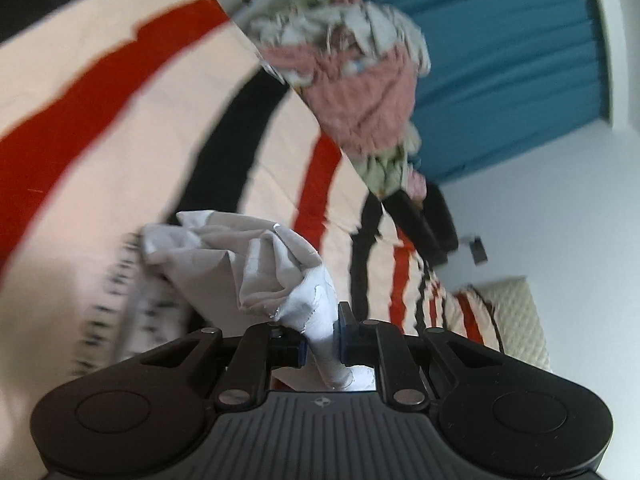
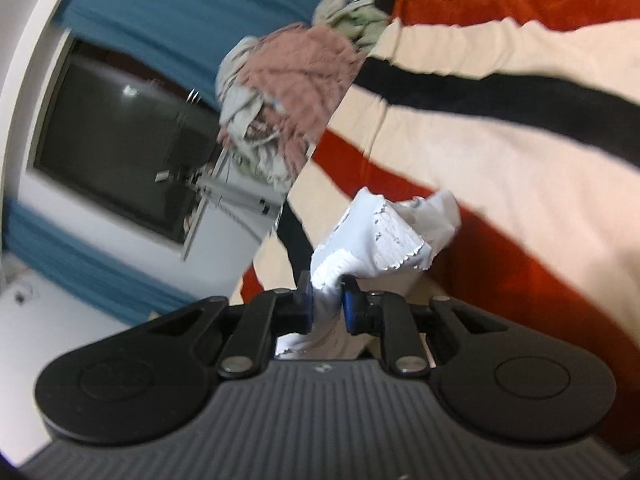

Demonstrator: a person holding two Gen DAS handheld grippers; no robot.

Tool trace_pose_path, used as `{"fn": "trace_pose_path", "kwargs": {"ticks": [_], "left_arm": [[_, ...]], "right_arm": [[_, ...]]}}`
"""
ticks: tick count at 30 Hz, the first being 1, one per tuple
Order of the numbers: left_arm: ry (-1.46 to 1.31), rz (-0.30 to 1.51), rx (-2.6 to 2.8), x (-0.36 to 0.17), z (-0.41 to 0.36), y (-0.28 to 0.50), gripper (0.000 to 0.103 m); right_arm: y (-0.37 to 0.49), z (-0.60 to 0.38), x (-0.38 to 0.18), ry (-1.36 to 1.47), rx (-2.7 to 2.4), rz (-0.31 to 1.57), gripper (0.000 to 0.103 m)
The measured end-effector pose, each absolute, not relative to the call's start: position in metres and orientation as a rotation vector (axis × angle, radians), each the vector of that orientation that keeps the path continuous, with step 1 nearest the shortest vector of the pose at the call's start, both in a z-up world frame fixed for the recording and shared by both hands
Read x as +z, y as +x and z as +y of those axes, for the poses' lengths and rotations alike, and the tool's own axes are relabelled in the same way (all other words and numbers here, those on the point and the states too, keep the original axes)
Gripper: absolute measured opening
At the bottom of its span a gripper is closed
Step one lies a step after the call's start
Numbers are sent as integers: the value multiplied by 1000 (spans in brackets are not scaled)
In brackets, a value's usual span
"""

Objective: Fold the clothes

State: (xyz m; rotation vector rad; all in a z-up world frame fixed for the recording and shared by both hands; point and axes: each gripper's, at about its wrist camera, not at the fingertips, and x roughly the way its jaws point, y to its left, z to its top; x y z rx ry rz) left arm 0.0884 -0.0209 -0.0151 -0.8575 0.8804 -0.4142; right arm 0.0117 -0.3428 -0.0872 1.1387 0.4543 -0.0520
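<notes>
Both grippers pinch one pale grey garment above the striped bed
Left gripper (image 1: 323,340) and right gripper (image 2: 328,304) have fingers clamped narrow on the bunched garment (image 1: 256,264); a clothes pile (image 1: 360,92) lies at the bedspread's (image 1: 120,120) far edge

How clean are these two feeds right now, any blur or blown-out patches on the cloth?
Left wrist view: striped blanket smeared by motion at the left edge, white garment in the left tool fairly sharp, fisheye bending the stripes. Right wrist view: softer overall, garment overexposed near the right tool, clothes pile blurred.
</notes>
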Motion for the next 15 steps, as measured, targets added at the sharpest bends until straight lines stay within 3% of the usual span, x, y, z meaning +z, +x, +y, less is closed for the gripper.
{"fn": "trace_pose_path", "kwargs": {"ticks": [7, 15], "left_arm": [[-732, 958, -473, 26, -140, 194, 16], [-652, 698, -635, 60, -244, 298, 18]], "right_arm": [[88, -443, -69, 1193, -139, 445, 18], [184, -512, -24, 937, -142, 225, 18]]}}
